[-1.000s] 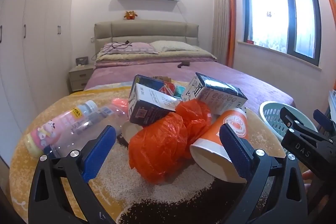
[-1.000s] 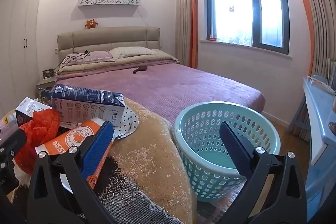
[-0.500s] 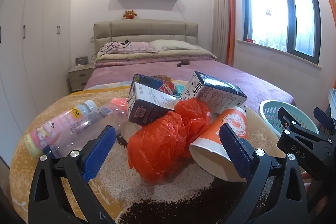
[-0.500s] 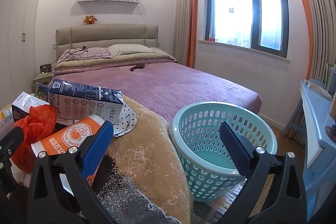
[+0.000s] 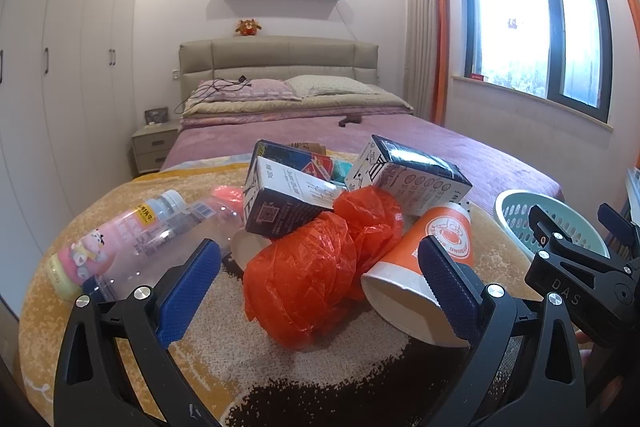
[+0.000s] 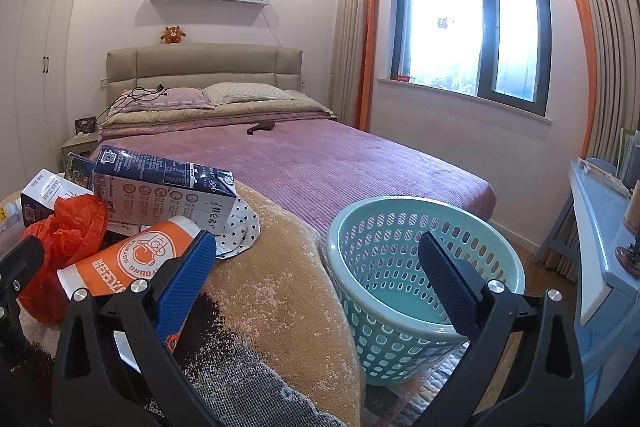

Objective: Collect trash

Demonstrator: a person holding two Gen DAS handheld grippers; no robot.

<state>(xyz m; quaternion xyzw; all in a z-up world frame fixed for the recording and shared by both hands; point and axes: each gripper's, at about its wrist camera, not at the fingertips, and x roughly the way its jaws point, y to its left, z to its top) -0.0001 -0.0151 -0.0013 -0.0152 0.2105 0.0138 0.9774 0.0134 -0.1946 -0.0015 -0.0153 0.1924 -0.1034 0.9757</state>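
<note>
A heap of trash lies on a blanket-covered surface: a crumpled orange plastic bag, an orange paper cup on its side, two milk cartons and two clear plastic bottles. My left gripper is open and empty, just short of the bag, its pads either side of it. My right gripper is open and empty, between the cup and a teal plastic basket that stands empty on the floor at the right. The right gripper also shows in the left wrist view.
A bed with a purple cover lies behind the heap. A white patterned cloth lies under the carton. A blue desk stands at the far right. Wardrobes line the left wall.
Both grippers have crept slightly forward; the trash looks a little nearer. Nothing was taken hold of or let go.
</note>
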